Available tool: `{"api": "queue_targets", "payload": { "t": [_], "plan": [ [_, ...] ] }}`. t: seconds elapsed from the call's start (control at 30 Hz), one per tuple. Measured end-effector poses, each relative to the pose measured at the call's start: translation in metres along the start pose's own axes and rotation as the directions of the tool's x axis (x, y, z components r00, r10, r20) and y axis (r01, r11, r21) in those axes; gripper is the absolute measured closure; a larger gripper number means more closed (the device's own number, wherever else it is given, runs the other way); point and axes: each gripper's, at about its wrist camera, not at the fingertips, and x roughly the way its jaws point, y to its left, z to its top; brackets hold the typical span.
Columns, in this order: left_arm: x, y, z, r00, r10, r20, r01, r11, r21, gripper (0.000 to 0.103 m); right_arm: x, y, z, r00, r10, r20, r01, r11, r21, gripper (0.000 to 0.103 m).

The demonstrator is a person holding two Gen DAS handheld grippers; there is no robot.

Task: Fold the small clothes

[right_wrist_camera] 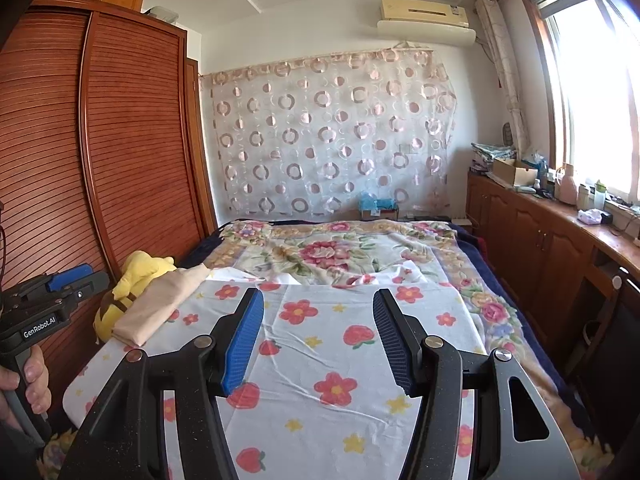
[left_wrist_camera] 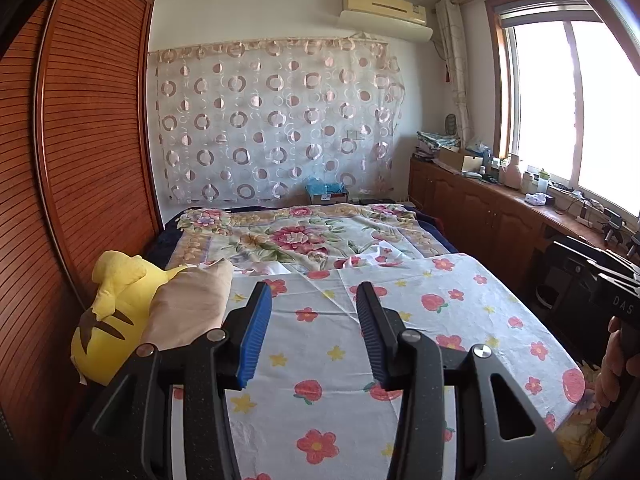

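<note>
Right gripper (right_wrist_camera: pixel 318 340) view alone shows left hand (right_wrist_camera: pixel 24 376).

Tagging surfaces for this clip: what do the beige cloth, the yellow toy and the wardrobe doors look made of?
Beige cloth: thin woven fabric, matte; it lies in soft folds. Yellow toy: plush, fuzzy pile over a stuffed, rounded body. Wardrobe doors: reddish-brown wood or wood veneer, semi-gloss; fine horizontal slats catch light. Solid or veneer cannot be told.

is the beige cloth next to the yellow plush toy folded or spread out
Folded: the beige cloth lies as a compact layered stack beside the yellow plush.
</note>
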Motion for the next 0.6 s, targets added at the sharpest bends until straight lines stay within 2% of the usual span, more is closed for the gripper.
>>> {"api": "queue_targets", "payload": {
  "t": [0.6],
  "plan": [
    [-0.004, 0.006, -0.001, 1.000, 0.007, 0.009, -0.007, 1.000, 0.006, 0.058, -0.005, -0.012, 0.007, 1.000, 0.000, 0.007, 0.000, 1.000, -0.005, 0.044]
  ]
}}
